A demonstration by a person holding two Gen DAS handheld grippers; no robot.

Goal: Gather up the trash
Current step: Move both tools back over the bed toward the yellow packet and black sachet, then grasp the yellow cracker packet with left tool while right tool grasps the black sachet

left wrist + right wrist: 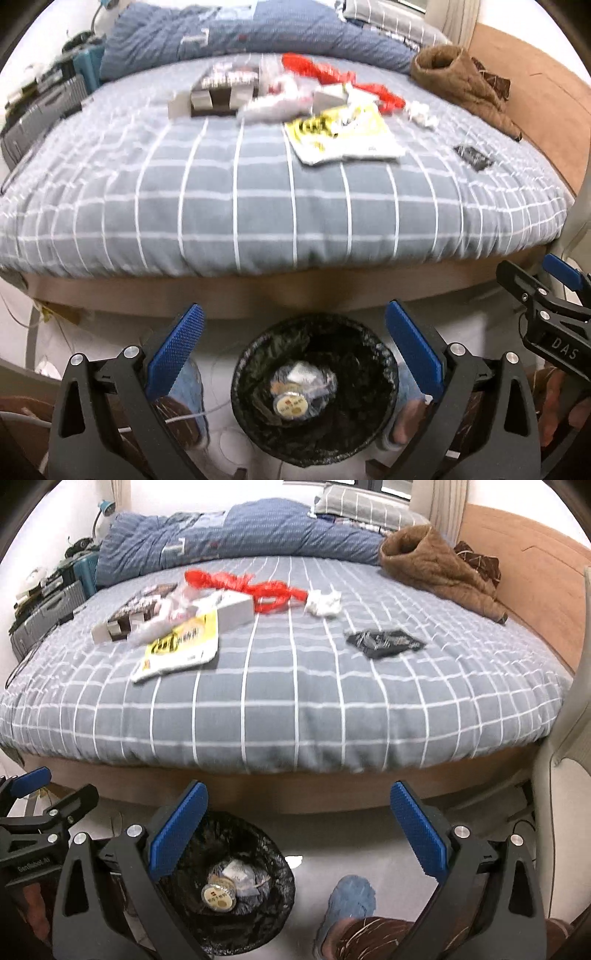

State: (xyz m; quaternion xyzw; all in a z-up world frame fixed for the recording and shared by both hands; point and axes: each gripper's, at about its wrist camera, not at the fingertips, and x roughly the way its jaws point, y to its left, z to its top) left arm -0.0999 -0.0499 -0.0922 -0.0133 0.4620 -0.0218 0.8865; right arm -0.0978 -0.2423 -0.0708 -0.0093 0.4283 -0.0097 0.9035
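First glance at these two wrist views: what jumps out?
A litter pile on the grey checked bed: a red plastic bag toward the back, a yellow-and-white packet nearer the front left, and a black wrapper alone on the right. On the floor in front stands a black-lined trash bin with some rubbish already inside. The left gripper and right gripper are both open and empty.

The left gripper [293, 341] hangs wide apart and empty over the lined bin [258, 350], with litter on the bed [236, 206] beyond.
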